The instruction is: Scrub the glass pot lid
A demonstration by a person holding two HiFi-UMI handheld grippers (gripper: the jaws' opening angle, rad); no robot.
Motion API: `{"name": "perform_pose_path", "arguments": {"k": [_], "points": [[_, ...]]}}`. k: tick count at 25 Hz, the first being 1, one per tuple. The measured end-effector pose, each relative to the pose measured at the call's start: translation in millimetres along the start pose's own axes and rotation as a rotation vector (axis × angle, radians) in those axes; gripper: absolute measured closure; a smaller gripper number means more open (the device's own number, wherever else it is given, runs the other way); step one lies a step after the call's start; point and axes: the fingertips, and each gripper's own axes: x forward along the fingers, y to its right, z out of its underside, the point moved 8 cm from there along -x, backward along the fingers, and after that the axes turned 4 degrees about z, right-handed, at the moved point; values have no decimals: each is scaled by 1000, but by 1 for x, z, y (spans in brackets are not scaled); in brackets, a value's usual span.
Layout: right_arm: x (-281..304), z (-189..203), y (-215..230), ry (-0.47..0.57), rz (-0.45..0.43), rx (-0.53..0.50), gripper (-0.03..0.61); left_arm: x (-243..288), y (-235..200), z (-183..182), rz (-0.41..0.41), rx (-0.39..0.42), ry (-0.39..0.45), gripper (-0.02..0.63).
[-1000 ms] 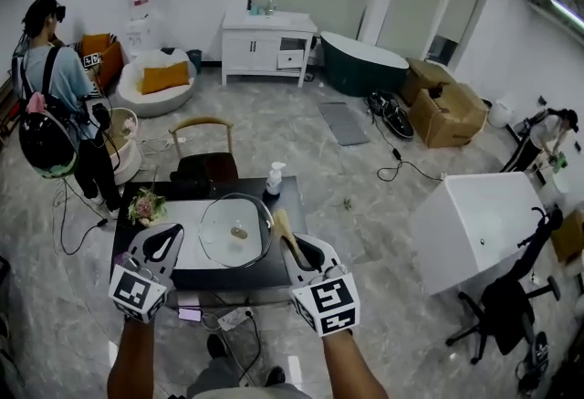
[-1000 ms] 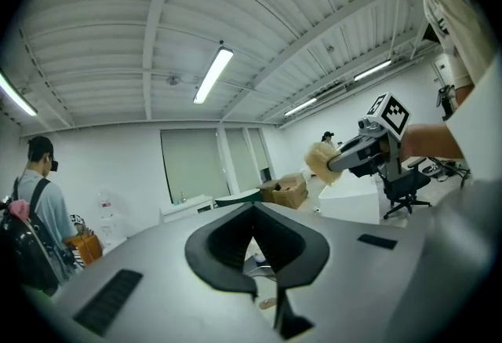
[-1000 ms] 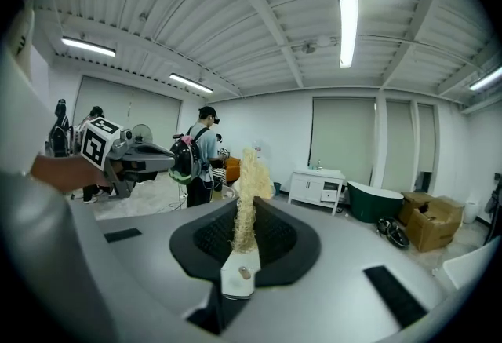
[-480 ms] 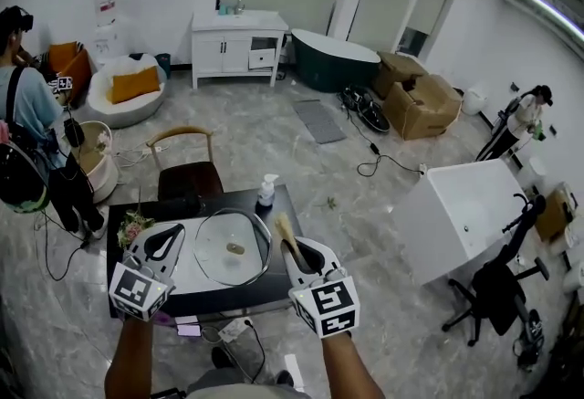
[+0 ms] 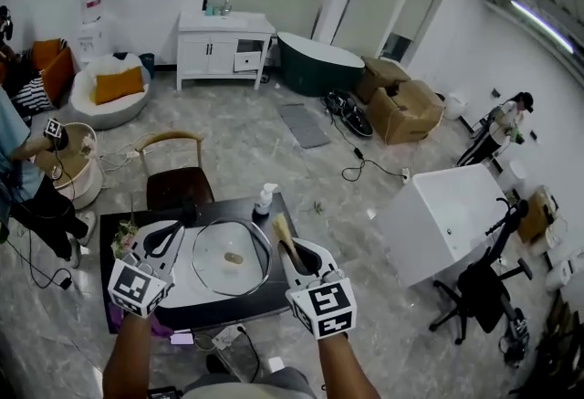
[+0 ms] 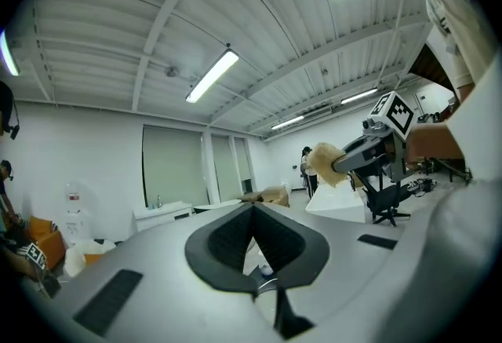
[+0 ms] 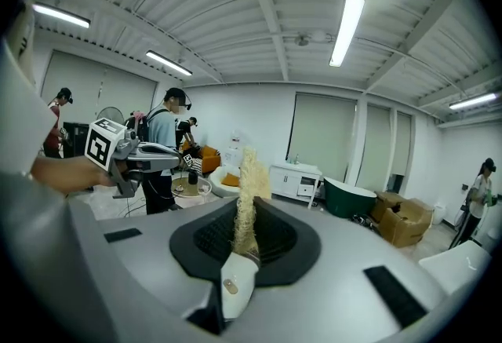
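Note:
The round glass pot lid (image 5: 233, 257) lies flat on a white mat (image 5: 203, 292) on a black table (image 5: 109, 225). My left gripper (image 5: 167, 236) hovers at the lid's left edge, shut with nothing between its jaws. In its own view it (image 6: 253, 217) tilts up toward the ceiling. My right gripper (image 5: 297, 253) is at the lid's right edge, shut on a scrub brush (image 5: 285, 235). The brush's tan bristles (image 7: 249, 176) stick up past the jaws above the white handle (image 7: 235, 286). Neither the brush nor either gripper touches the lid.
A white soap bottle (image 5: 265, 198) stands at the table's far edge, and a small flower bunch (image 5: 123, 240) lies at its left end. A wooden chair (image 5: 176, 176) is behind the table. A person (image 5: 23, 160) stands at left. Cables lie on the floor.
The head view has swung, so the room has slid left and the person at the left is mostly out of frame. Both grippers keep their places beside the lid.

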Motion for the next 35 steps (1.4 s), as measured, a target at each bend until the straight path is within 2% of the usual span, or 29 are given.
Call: {"name": "perform_pose_path", "arguments": {"k": [6,9,14,22,35], "points": [[29,-1,-2,-10,-30,-18,535,-1,-17,17,-33,-25,-5,598],[49,-3,4,-3,-63,-20,535,-3,-27,23,-75,-28,-25,598],[90,-6,20,6,-150,-19,535,-3,-42,29,-177,-49,-68,598],[150,-4,43,-7,-295,-45,535,18,-44,49,-294,-95,-145,598],[217,16,42,-81,-422,-69,535,31,-52,99,-378,-202,-249,598]]}}
